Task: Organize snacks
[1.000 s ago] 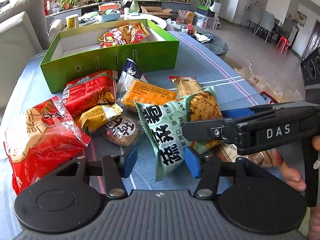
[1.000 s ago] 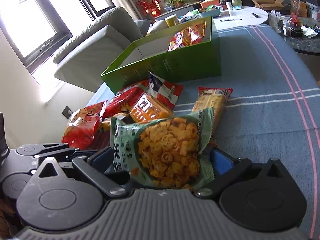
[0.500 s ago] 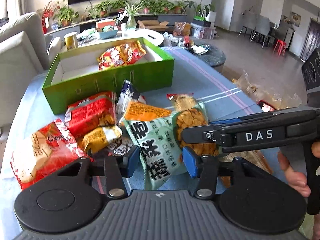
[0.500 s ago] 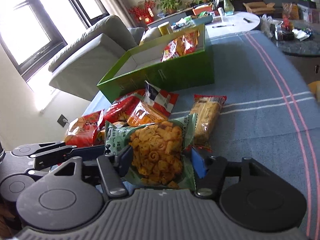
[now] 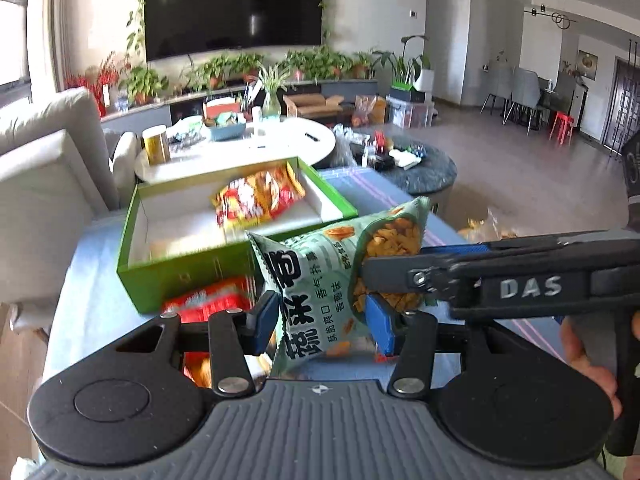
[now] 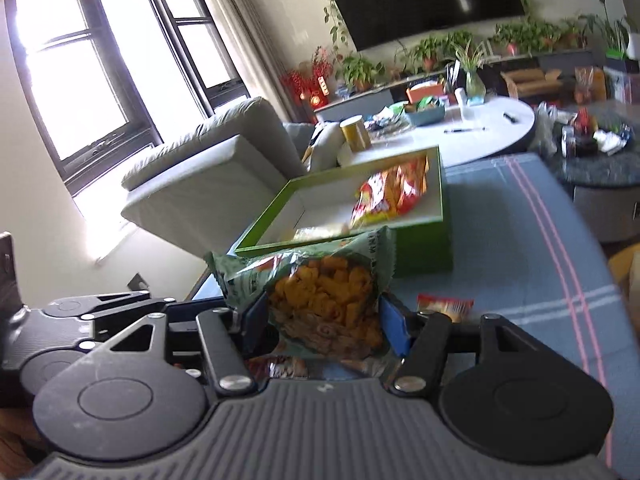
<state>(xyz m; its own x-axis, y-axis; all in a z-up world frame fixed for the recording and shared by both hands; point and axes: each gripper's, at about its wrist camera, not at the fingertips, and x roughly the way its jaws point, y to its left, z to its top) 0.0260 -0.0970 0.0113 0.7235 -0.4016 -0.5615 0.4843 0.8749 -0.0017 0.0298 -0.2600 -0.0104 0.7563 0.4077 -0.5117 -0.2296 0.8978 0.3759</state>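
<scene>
A pale green snack bag [image 5: 320, 280] of orange puffs hangs in the air above the table. My left gripper [image 5: 320, 320] and my right gripper [image 6: 324, 320] are both shut on it, one at each end. The right gripper's arm [image 5: 500, 280] crosses the left wrist view from the right. The bag also fills the middle of the right wrist view [image 6: 320, 300]. Beyond it stands the open green box [image 5: 180, 276] holding a red and yellow snack bag [image 5: 256, 200]. The box shows in the right wrist view too [image 6: 424, 256].
Red snack packets [image 5: 208, 304] lie on the blue striped tablecloth [image 6: 520, 240] under the grippers, mostly hidden. Another packet [image 6: 444, 304] lies right of my right gripper. A grey sofa [image 6: 208, 184] stands left of the table, a white round table [image 5: 240, 148] behind the box.
Both grippers have closed on the green bag and lifted it off the table, up and toward the green box. The snack pile has dropped out of sight below.
</scene>
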